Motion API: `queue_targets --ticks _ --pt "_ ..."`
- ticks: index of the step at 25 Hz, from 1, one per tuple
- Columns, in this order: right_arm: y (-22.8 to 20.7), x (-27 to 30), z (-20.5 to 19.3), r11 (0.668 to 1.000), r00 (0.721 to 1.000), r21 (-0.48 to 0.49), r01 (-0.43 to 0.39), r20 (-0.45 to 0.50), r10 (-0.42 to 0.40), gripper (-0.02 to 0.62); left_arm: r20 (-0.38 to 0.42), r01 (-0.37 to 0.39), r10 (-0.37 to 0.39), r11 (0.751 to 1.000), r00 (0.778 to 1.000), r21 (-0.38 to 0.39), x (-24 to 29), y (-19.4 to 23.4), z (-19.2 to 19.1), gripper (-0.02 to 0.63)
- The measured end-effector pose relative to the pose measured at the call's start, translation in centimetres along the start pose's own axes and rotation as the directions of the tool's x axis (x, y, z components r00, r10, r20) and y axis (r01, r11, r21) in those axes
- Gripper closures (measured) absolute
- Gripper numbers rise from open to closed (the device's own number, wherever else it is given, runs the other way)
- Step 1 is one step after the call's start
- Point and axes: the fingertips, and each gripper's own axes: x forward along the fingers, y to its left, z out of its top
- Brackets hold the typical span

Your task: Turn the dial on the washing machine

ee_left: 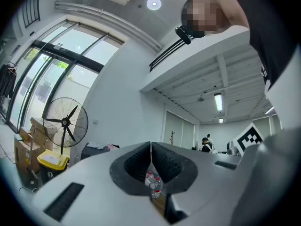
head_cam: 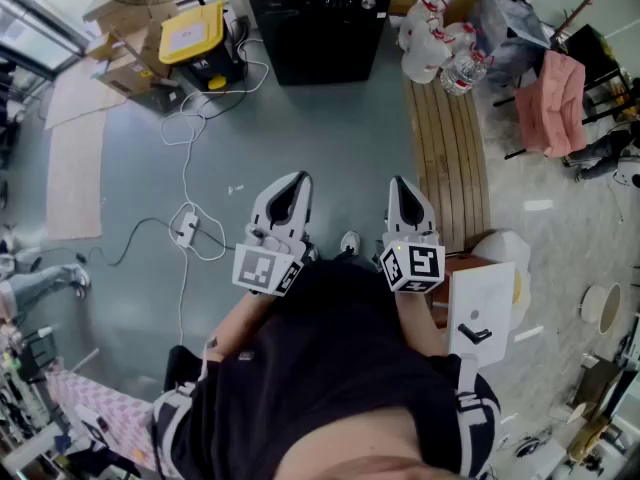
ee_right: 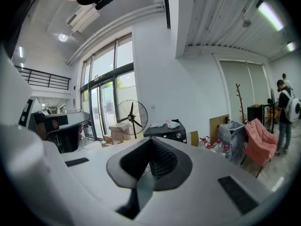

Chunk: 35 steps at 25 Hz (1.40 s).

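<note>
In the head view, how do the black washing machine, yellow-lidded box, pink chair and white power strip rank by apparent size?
Largest: washing machine.
Next: yellow-lidded box and pink chair, too alike to rank.
Smallest: power strip.

The washing machine [head_cam: 318, 23] stands on the floor, well ahead of the person. A bin [head_cam: 195, 33] sits just left of it, with cardboard boxes [head_cam: 125, 68] further left. Water bottles [head_cam: 440, 48] lie to its right, at the far end of a slatted board [head_cam: 450, 158]. The left gripper [head_cam: 298, 182] and right gripper [head_cam: 399, 184] are side by side, well short of the machine. A power strip [head_cam: 186, 230] lies left of them.
</note>
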Motion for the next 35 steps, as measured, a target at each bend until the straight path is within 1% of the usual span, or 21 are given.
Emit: queue_targets --ticks 6,7,9,11,12,13,14,15,16,17,18,19,23,26,31,35 --pt "0.4 -0.1 0.2 1.0 1.0 -0.005 -0.01 0.019 0.01 0.571 0.004 0.002 -0.002 1.0 1.0 0.002 -0.2 0.1 -0.2 0.58" --pt "0.4 -0.3 0.8 1.0 0.999 -0.007 -0.011 0.04 0.011 0.571 0.004 0.002 -0.002 1.0 1.0 0.002 -0.2 0.0 -0.2 0.58" --pt "0.7 -1.2 3.0 0.999 0.993 -0.033 -0.008 0.119 0.012 0.571 0.007 0.003 -0.003 1.0 1.0 0.003 -0.2 -0.1 0.0 0.58" --pt "1.3 -2.2 5.8 0.997 0.974 -0.079 -0.001 0.226 0.018 0.571 0.013 0.001 -0.002 1.0 1.0 0.003 -0.1 0.1 0.1 0.58" --pt "1.5 -2.5 6.7 0.996 0.964 -0.093 0.005 0.265 0.02 0.569 0.015 0.0 0.0 1.0 1.0 0.002 0.0 0.3 0.1 0.58" --pt "1.6 -2.2 6.9 0.995 0.961 -0.097 0.004 0.274 0.023 0.568 0.014 -0.002 0.002 1.0 1.0 0.0 0.1 0.4 0.0 0.58" --pt "1.4 -1.4 6.2 0.996 0.969 -0.093 -0.008 0.243 0.031 0.565 0.012 -0.004 0.004 1.0 1.0 -0.003 0.3 0.5 -0.2 0.58" --pt "1.2 -0.2 4.9 0.996 0.983 -0.084 -0.028 0.178 0.043 0.523 0.008 -0.006 0.006 1.0 1.0 -0.005 0.5 0.4 -0.4 0.58" --pt "0.9 0.9 3.3 0.996 0.993 -0.072 -0.048 0.101 0.055 0.416 0.004 -0.006 0.006 1.0 1.0 -0.007 0.8 0.2 -0.5 0.58" --pt "0.5 1.6 1.9 0.996 0.997 -0.058 -0.061 0.041 0.063 0.36 0.002 -0.004 0.004 1.0 1.0 -0.008 1.1 -0.1 -0.7 0.58" --pt "0.1 1.8 1.1 0.997 0.998 -0.046 -0.064 0.012 0.065 0.359 0.001 -0.003 0.003 1.0 1.0 -0.006 1.4 -0.5 -0.7 0.58" --pt "-0.3 1.9 0.8 0.997 0.998 -0.037 -0.063 0.005 0.063 0.359 0.002 -0.003 0.003 1.0 1.0 -0.003 1.6 -0.8 -0.7 0.58" --pt "-1.7 2.1 0.7 0.997 0.997 -0.014 -0.071 0.014 0.071 0.359 0.001 -0.024 0.024 1.0 1.0 0.002 3.0 -1.1 -0.9 0.58" --pt "-3.6 2.7 0.9 0.996 0.996 -0.013 -0.089 0.008 0.089 0.359 0.0 -0.045 0.045 0.999 0.999 0.008 4.6 -2.0 -1.2 0.58" --pt "-6.5 4.1 0.5 0.991 0.991 -0.016 -0.13 -0.009 0.13 0.359 0.005 -0.102 0.101 0.995 0.995 0.023 6.7 -3.2 -1.6 0.58" --pt "-8.7 6.4 1.0 0.986 0.986 -0.004 -0.166 -0.004 0.166 0.359 -0.004 -0.144 0.145 0.989 0.989 0.033 8.5 -3.5 -2.3 0.58"
